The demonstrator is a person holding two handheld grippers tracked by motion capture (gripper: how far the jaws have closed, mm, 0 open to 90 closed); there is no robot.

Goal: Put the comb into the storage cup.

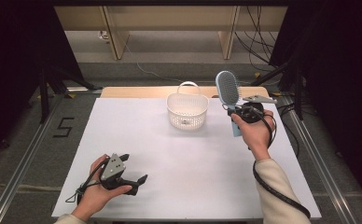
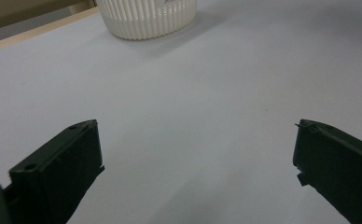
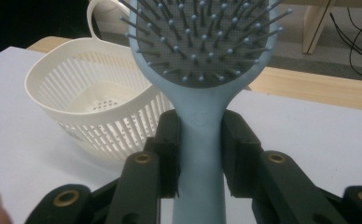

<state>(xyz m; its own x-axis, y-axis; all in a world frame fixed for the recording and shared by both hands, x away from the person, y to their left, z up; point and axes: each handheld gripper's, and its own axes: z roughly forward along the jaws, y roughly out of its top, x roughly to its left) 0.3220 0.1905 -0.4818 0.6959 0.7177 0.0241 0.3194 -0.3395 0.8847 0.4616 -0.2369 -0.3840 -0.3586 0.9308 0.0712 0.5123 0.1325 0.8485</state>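
The hairbrush (image 1: 228, 88) stands upright in my right gripper (image 1: 237, 114), its pale blue handle clamped between the two black jaws and its bristled head up, raised above the far right part of the white table (image 1: 170, 158). In the right gripper view the handle (image 3: 201, 154) runs straight up between the jaws, both pressed against its sides, with the grey bristle pad above them. The white slatted basket (image 1: 187, 111) sits on the table just to the left of the brush, near the far edge, its loop handle at the back; the brush is beside it, not over it and not touching it. My left gripper (image 1: 135, 175) rests low at the near left of the table, well apart from the basket, its jaws spread wide with only bare tabletop between them.
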